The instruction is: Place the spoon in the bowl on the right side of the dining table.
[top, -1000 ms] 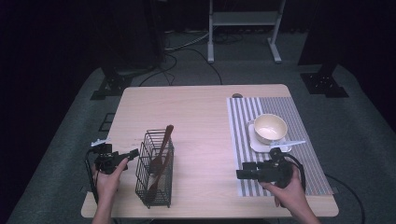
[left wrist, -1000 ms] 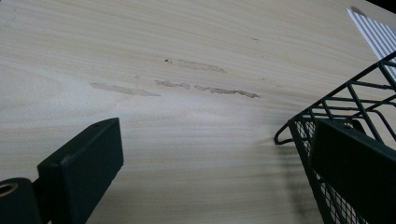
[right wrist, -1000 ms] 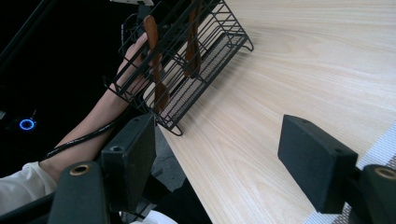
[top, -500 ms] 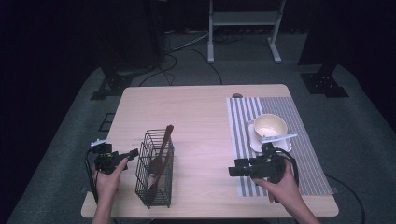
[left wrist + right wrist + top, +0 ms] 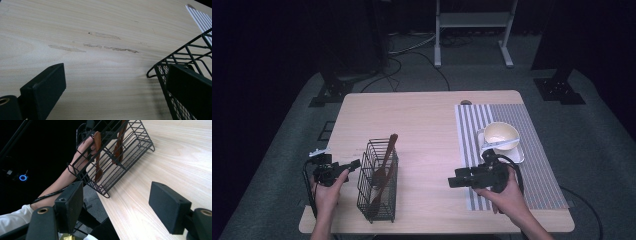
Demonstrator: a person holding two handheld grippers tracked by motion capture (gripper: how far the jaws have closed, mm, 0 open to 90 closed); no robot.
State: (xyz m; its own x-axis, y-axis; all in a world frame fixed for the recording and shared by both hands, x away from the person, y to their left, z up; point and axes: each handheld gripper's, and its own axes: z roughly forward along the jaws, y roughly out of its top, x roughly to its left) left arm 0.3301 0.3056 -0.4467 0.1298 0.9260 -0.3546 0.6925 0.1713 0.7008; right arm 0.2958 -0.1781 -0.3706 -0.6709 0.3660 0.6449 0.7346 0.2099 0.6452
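Tabletop (image 5: 427, 125) wire basket (image 5: 377, 197) holds seemingly two wooden utensils (image 5: 382, 172).

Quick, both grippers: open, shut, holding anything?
Left gripper: open, empty, jaws at the wire basket corner.
Right gripper: open, empty, above the table, pointing at the basket.
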